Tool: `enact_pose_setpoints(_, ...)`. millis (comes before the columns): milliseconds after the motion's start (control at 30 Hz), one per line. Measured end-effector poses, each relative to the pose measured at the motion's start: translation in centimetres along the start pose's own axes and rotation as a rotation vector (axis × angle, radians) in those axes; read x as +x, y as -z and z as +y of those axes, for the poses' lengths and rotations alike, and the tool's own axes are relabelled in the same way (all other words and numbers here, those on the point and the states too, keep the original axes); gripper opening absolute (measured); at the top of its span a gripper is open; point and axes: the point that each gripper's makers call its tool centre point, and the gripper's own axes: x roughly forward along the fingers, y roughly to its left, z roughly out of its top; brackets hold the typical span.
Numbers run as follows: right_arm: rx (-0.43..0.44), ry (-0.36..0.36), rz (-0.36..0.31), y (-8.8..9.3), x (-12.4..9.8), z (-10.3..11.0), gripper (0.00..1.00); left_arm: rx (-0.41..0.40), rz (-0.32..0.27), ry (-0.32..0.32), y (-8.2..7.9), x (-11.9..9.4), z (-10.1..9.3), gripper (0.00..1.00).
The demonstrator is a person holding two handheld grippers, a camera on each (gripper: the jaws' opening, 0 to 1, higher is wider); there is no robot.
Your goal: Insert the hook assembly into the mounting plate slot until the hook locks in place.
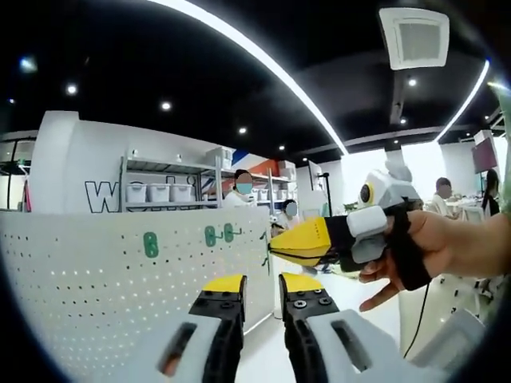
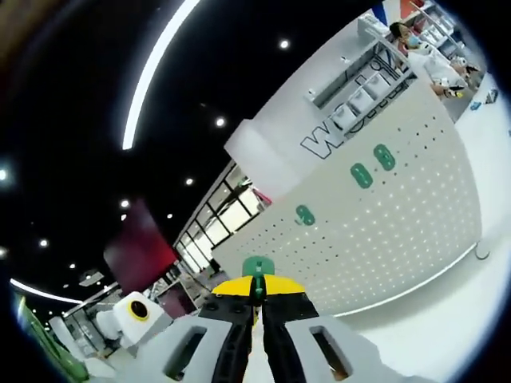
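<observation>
- Holding a green hook assembly (image 2: 258, 271), the right gripper (image 2: 257, 307) has its jaws pinched tight on it; most of the hook is hidden between the yellow tips.
- Left gripper (image 1: 261, 289) jaws stand narrowly apart, nothing between them.
- White perforated mounting plate (image 1: 96, 279) carries three green hooks (image 1: 151, 244); slot details too small to tell.
- Right gripper, in a hand (image 1: 435, 247), sits near the plate's right edge, open floor beyond.

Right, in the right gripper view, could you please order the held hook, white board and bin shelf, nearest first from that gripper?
1. held hook, between the jaws.
2. white board, ahead, to the right.
3. bin shelf, behind the board.
</observation>
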Motion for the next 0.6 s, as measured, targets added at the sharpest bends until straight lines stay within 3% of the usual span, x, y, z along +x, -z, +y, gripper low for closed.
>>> enact_pose_setpoints(167,-0.081,0.025,0.016,0.0,-0.1,-0.1,0.01,0.002,0.03,0.008,0.4,-0.3,0.1,0.26)
enact_pose_setpoints(433,-0.287,0.083,0.043,-0.3,0.1,-0.1,0.01,0.005,0.058,0.026,0.9,-0.6,-0.1,0.29)
enact_pose_setpoints(600,-0.352,0.101,0.052,-0.3,0.2,-0.1,0.01,-0.023,0.091,0.029,1.4,-1.0,0.0,0.33)
